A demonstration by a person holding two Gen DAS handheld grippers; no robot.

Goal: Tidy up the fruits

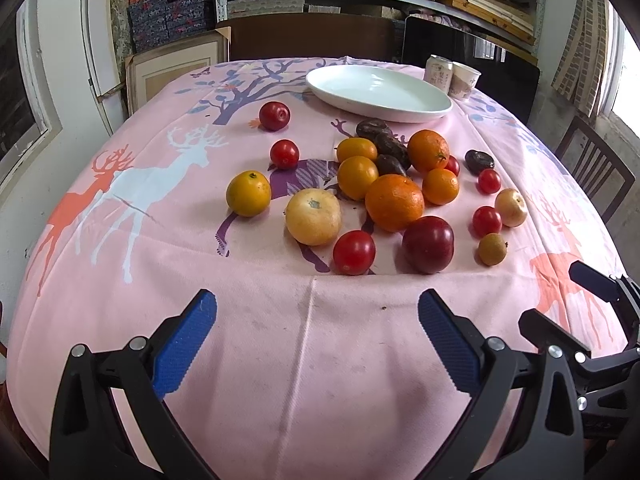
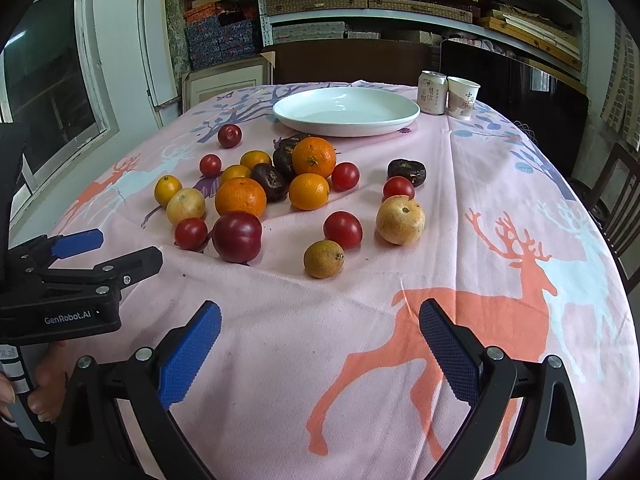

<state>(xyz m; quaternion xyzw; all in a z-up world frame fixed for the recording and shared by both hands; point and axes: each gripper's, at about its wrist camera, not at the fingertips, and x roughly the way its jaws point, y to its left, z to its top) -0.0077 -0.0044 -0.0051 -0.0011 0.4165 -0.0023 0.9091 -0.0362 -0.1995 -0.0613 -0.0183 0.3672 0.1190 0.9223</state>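
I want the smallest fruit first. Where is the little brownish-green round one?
In the right wrist view, the little brownish-green round fruit lies nearest the right gripper, in front of a red cherry tomato and left of the pale yellow apple.

My tablecloth (image 2: 460,200) is matt woven cloth with a printed pattern; the plate (image 2: 404,114) looks glossy white ceramic. My fingers' pads (image 1: 184,344) are blue, ribbed, rubbery — set in matt black plastic with metal pins. The tomatoes (image 1: 354,252) shine smooth — the oranges (image 1: 394,202) are dimpled.

Oranges (image 2: 240,197): three. Yellow citrus (image 2: 168,189): three. Cherry tomatoes (image 2: 343,229): five. Plums (image 2: 237,237): two. Plate (image 2: 346,124): one. Can (image 2: 431,92): one. Cup (image 2: 462,97): one.
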